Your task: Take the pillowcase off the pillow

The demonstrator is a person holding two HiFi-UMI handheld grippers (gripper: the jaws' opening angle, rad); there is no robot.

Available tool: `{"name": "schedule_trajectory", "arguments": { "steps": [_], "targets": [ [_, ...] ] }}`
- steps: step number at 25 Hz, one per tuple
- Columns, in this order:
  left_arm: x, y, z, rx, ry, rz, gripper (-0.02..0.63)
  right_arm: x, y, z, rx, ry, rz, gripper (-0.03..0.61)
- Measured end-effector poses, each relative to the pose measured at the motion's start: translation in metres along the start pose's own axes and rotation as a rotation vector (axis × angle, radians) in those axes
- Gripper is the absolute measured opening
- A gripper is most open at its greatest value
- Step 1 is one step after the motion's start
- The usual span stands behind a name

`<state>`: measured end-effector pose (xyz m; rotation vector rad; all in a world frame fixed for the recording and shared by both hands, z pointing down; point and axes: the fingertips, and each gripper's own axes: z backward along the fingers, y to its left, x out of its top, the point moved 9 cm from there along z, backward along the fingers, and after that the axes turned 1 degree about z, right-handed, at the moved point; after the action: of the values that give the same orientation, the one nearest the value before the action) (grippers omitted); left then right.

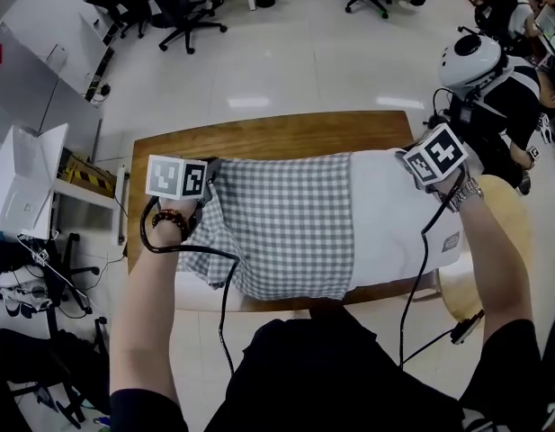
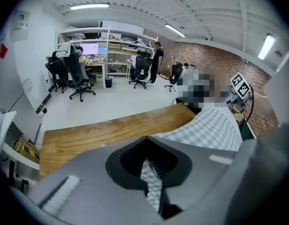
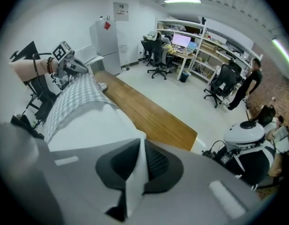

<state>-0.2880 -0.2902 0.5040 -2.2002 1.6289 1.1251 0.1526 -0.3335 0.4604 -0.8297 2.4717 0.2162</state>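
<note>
Pillowcase (image 1: 277, 223) covers the left part of pillow (image 1: 394, 214), mid-frame on bench (image 1: 259, 138). L claw (image 1: 205, 193) is clamped on checked cloth at its left end. R claw (image 1: 421, 176) pinches the white pillow corner at right. Best approach: R anchors, L pulls steadily toward frame left. Both forearms reach fwd, claws angled down.

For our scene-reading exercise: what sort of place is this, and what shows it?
Probably an open-plan office or lab workroom: swivel chairs, a lit monitor beneath stocked shelves, and a brick wall.

Open office: swivel chairs (image 2: 77, 76), monitor-laden desks (image 2: 95, 62).
</note>
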Motion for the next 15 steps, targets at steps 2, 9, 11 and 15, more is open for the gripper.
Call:
{"name": "schedule_trajectory", "arguments": {
  "steps": [2,9,11,15],
  "targets": [
    [-0.005,0.001,0.012,0.028,-0.018,0.0,0.006,-0.008,0.001,0.007,-0.017,-0.013,-0.014,0.014],
    [-0.02,0.012,0.044,0.106,-0.051,0.031,0.006,-0.027,-0.004,0.014,-0.059,-0.033,-0.058,0.014],
    [-0.019,0.007,0.06,0.139,-0.049,0.026,0.006,-0.031,-0.005,0.014,-0.073,-0.032,-0.066,0.014],
    [-0.021,0.014,0.073,0.178,-0.047,0.033,0.006,-0.03,-0.009,0.012,-0.099,-0.027,-0.076,0.014]
  ]
}}
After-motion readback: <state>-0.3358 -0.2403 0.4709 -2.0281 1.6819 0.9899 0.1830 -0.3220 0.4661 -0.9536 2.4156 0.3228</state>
